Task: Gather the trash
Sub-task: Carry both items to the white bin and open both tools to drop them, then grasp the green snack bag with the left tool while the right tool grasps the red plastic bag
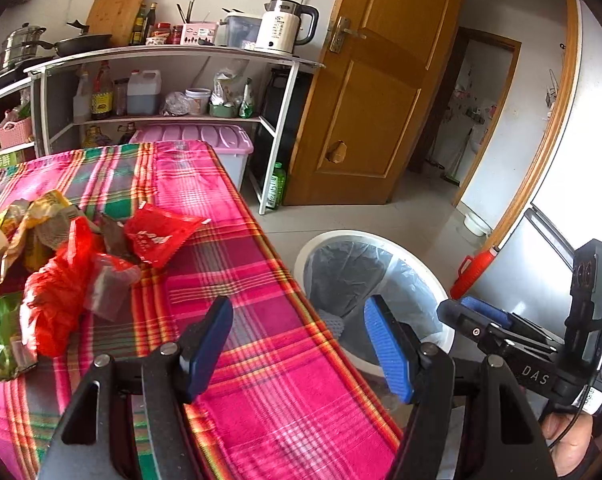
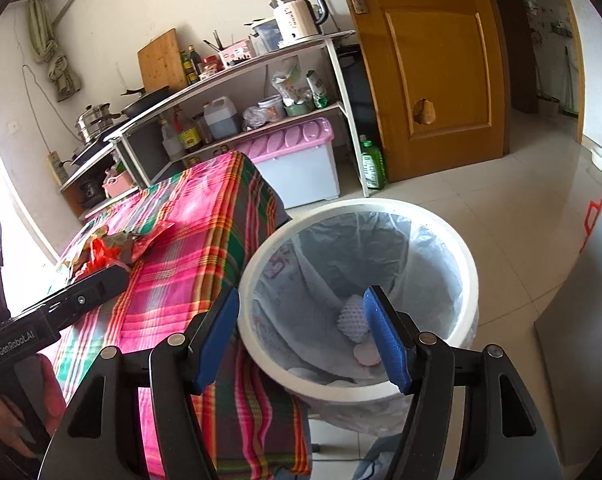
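Note:
A pile of trash lies on the pink plaid tablecloth (image 1: 261, 320) at the left: a red plastic bag (image 1: 57, 300), a red wrapper (image 1: 157, 236), yellow wrappers (image 1: 41, 216) and a green packet (image 1: 5, 332). The pile also shows in the right wrist view (image 2: 101, 252). A white bin (image 2: 457, 240) with a clear liner stands on the floor beside the table, with white foam netting (image 2: 351, 316) inside. My left gripper (image 1: 301, 344) is open and empty over the table's right edge. My right gripper (image 2: 301, 340) is open and empty above the bin's near rim.
A white shelf rack (image 1: 173, 56) with a kettle (image 1: 281, 26), pans and bottles stands behind the table. A pink-lidded storage box (image 1: 221, 140) sits under it. A wooden door (image 1: 381, 100) stands open at the right. A green bottle (image 2: 371, 166) stands on the tiled floor.

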